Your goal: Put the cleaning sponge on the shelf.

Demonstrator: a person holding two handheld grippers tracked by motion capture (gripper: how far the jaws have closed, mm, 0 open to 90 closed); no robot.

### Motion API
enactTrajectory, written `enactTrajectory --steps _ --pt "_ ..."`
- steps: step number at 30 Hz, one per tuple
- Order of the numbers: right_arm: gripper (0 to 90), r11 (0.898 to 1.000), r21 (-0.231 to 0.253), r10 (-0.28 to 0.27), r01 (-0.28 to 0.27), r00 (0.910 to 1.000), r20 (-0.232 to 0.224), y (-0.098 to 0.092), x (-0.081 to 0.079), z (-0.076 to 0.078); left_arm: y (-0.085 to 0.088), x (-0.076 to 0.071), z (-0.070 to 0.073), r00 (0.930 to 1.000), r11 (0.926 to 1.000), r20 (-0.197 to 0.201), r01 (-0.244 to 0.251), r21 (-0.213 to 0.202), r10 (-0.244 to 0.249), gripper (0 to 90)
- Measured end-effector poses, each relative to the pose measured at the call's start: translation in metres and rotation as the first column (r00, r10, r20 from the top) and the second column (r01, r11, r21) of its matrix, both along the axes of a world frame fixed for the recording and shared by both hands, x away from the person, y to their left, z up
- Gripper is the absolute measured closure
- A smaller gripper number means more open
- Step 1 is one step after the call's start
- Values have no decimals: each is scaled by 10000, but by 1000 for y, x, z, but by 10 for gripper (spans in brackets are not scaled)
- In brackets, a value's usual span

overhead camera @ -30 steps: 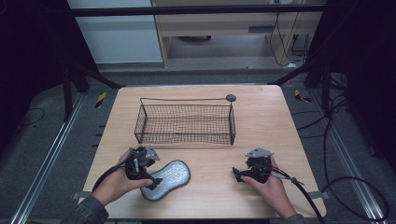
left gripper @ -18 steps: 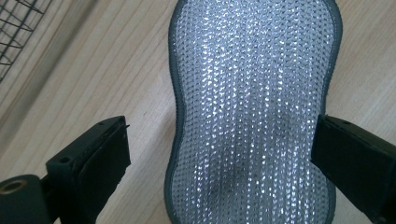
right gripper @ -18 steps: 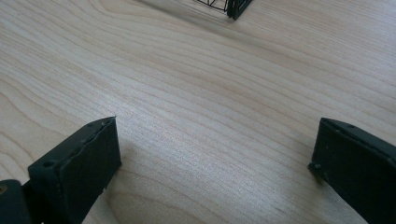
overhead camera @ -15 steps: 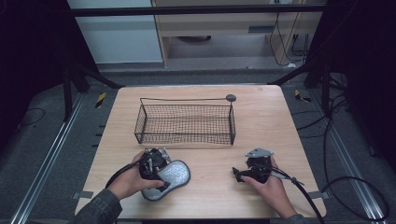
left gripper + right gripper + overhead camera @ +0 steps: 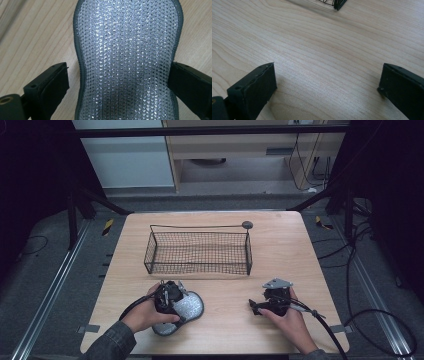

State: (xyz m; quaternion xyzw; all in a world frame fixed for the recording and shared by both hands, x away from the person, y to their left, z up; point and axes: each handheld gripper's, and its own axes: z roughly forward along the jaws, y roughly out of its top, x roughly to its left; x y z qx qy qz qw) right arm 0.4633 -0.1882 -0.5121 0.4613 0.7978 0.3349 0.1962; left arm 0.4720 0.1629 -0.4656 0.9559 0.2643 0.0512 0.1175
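silver mesh sponge lies lengthwise between my left gripper, whose jaws, just widening, straddle it ungrasped.

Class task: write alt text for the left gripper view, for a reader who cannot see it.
A silvery, glittering mesh pad with a dark stitched edge lies on a pale wooden table. The left gripper has one open black jaw on either side of the pad's narrow waist, neither visibly pressing it.
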Motion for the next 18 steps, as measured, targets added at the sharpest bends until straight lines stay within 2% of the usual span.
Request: enactTrajectory --steps 5,7,9,12,18 --pt "13 10000 2 4 -4 10000 4 0 0 0 -2 0 -2 10000 10000 -64 -4 -44 3 37" --pt "13 10000 5 4 -4 10000 -4 0 0 0 -5 -2 2 9999 10000 100 58 -62 -58 37" --pt "13 10000 11 -4 4 10000 -11 0 0 0 -6 -2 1 9999 9998 20 139 -105 -139 38" --pt "13 10000 4 6 -6 10000 -1 0 0 0 -6 -2 -2 9999 9999 -23 115 70 -115 37" --pt "12 10000 11 4 -4 10000 -12 0 0 0 -5 1 -5 9999 10000 -154 17 -15 -17 15"
